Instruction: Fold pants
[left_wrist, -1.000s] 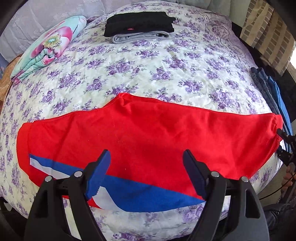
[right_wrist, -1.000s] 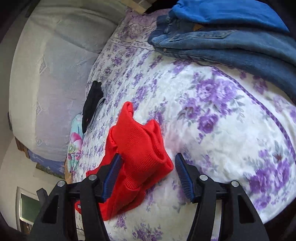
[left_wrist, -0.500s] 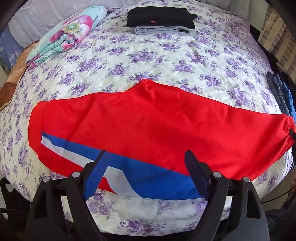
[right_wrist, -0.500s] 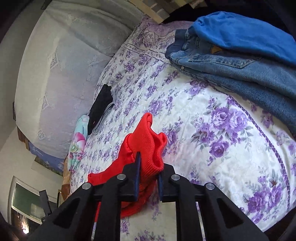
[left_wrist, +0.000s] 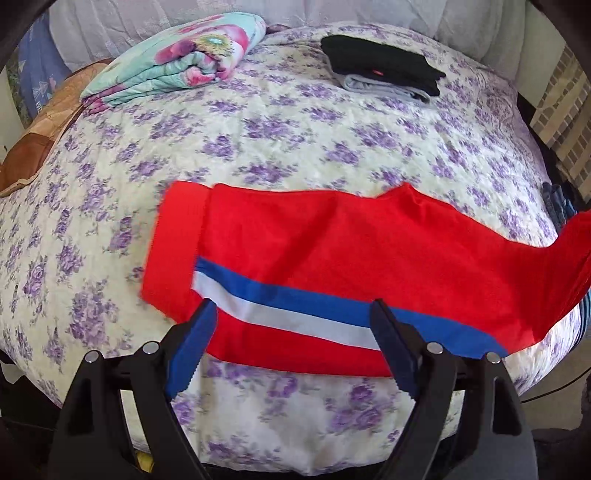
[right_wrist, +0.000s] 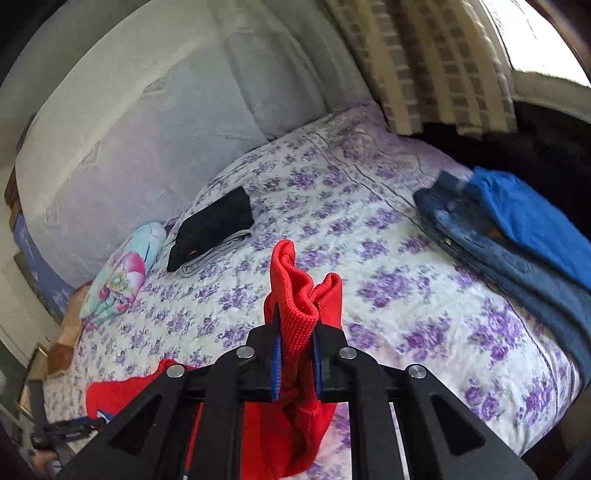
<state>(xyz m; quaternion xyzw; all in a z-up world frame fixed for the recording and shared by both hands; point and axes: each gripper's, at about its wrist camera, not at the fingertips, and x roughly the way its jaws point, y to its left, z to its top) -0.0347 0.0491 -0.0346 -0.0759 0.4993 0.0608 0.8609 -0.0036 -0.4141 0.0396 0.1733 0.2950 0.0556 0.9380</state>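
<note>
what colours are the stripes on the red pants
Blue above white on the red pants, clearest in the left wrist view.

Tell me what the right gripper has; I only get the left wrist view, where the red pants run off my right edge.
Observer: The right gripper is shut on the ribbed red cuff of the red pants, which bunches up above the jaws.
Operator: Say what lies past that end.
Observer: Folded jeans with a blue garment on top, on the floral bedspread near its edge.
Operator: Report my own gripper.
Observer: The left gripper is open over the striped edge of the pants, gripping nothing.
</note>
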